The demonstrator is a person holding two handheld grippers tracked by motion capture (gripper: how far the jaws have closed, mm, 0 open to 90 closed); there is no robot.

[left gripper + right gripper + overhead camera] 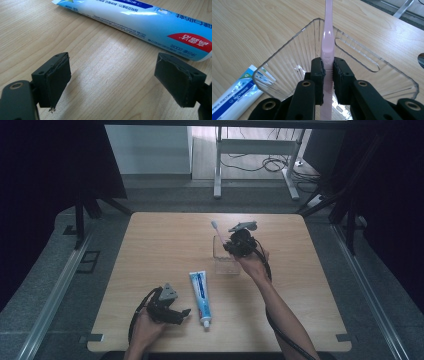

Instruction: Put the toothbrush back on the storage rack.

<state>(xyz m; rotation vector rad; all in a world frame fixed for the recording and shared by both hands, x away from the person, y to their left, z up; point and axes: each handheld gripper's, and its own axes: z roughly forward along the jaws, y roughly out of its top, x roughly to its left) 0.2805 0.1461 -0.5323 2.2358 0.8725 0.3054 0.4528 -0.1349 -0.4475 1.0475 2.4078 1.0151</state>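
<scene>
A pink toothbrush (328, 47) is clamped between the pads of my right gripper (328, 75), which is shut on its handle. The brush hangs over the mouth of a clear ribbed plastic cup (287, 62); in the high view the right gripper (239, 242) sits above the cup (226, 260) with the toothbrush (217, 231) slanting up to the left. A white and blue toothpaste tube (201, 296) lies on the table in front of the cup. My left gripper (181, 315) rests open just left of the tube, whose printed end (150, 22) lies beyond its bare pads (58, 77).
The wooden table (150, 250) has bare room on its left and far right. Dark curtains flank it, and a white desk frame (255, 165) with cables stands on the floor beyond the far edge.
</scene>
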